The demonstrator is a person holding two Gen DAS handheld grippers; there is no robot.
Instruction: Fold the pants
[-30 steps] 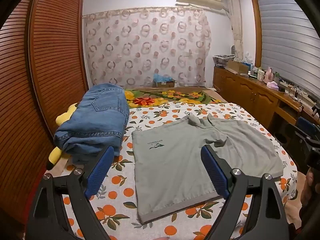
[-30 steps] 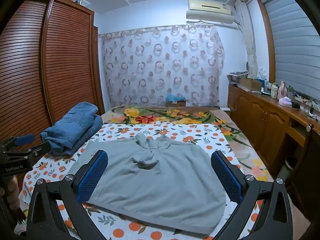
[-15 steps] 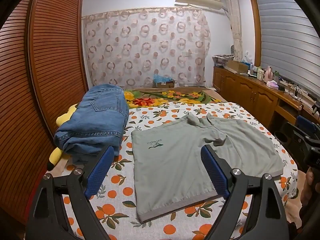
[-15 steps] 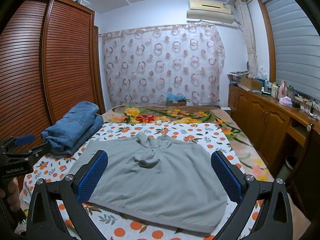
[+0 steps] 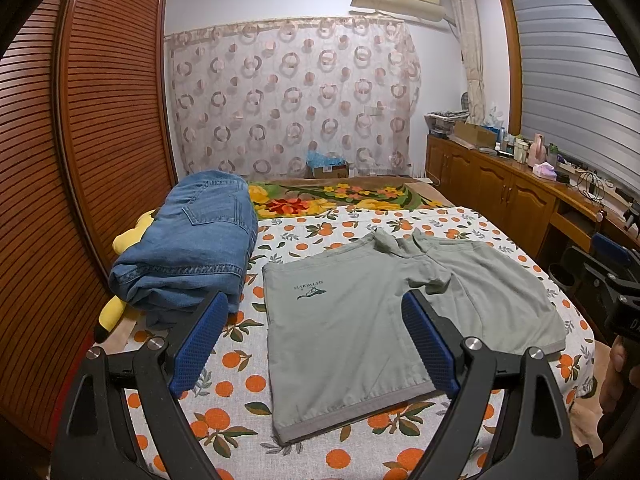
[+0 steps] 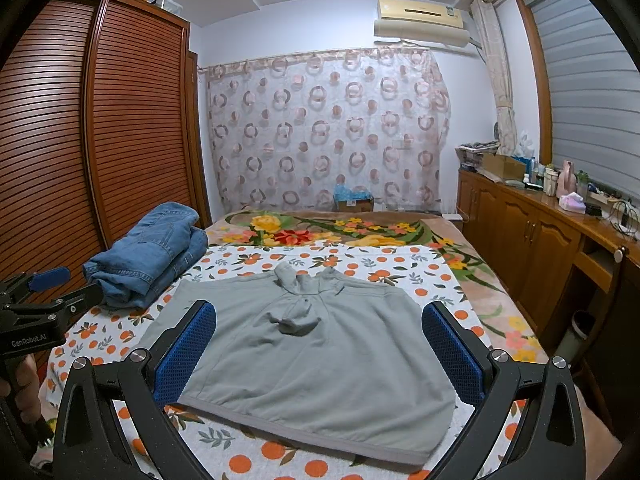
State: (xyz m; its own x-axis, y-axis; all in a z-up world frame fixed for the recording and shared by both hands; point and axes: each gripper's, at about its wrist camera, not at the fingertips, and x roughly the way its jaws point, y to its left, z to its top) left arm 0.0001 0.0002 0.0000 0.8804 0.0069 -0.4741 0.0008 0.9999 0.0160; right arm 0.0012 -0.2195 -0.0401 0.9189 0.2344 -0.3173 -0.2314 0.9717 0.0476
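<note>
We are looking along both tools at the opening step of the fold: the grey shorts (image 5: 384,320) are lying spread flat on the orange-print bedsheet (image 5: 240,364), waistband at the near edge and the two legs running toward the far side, with some cloth bunched at the crotch. The left gripper (image 5: 316,344) is hovering above the near left part of the garment with its blue pads (image 5: 198,346) spread wide and holding nothing; the right gripper (image 6: 320,354) is likewise gaping fully, empty, and poised over the near hem. Neither is touching the fabric, so we are judging that no fold is yet made. The next move is probably calling for both tools to be lowering onto one side edge, one near the waistband and one near the leg hem, pinching a single layer, and carrying it across onto the other leg; the bunched crotch may be needing smoothing so that it is not trapping a crease. On the far left of the bed a stack of folded jeans (image 5: 192,244) is resting apart from the shorts, with a yellow plush toy (image 5: 128,236) partly under it. A floral blanket (image 6: 328,232) is covering the far end of the mattress. A louvred wooden wardrobe (image 6: 100,140) is standing on the left, a ring-patterned curtain (image 6: 324,128) is hanging on the far wall beneath an air conditioner (image 6: 420,20), and a cluttered wooden sideboard (image 6: 532,236) is running along the right.
</note>
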